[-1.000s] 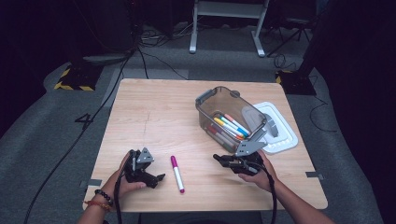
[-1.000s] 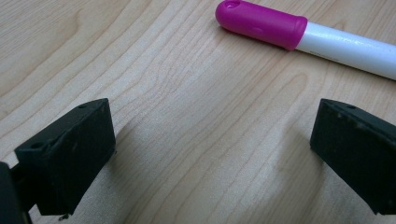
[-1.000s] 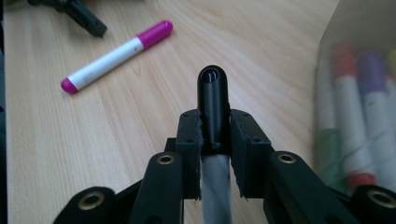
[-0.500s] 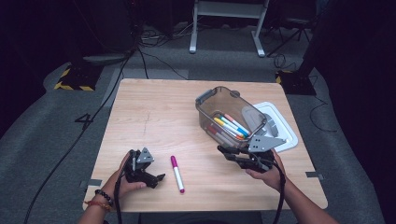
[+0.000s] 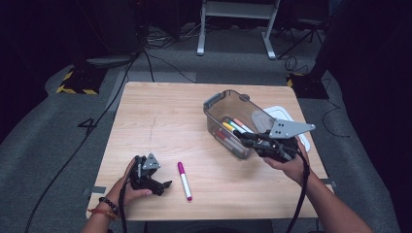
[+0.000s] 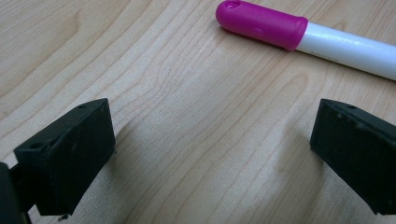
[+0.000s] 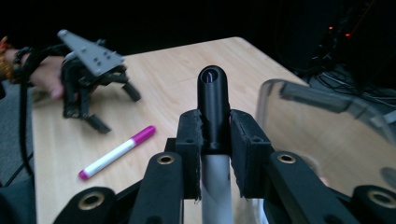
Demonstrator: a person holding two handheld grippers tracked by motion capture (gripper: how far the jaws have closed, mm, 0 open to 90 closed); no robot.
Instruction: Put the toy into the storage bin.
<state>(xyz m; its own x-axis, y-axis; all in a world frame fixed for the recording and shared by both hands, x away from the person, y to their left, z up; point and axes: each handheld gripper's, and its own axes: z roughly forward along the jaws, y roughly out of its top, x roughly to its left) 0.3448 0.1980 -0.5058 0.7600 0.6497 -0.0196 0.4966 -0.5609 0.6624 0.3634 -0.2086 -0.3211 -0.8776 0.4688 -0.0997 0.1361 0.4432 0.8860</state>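
The right gripper (image 7: 214, 140) is clamped on a black-capped marker (image 7: 213, 100), held above the table just beside the near wall of the clear bin (image 5: 228, 104) — other markers lie inside it; the left gripper (image 6: 210, 154), well left of the bin, rests on the table (image 5: 160, 116) with jaws apart, empty — a pink-capped marker (image 5: 184, 180) lies just beside it.

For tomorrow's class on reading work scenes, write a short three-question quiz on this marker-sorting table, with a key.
1. True or false: the right gripper is clamped on a black-capped marker.
2. What colour is the cap of the marker lying on the table?
3. The left gripper is: A open, B shut on the marker, C inside the clear bin.

Key: 1 true; 2 pink; 3 A.
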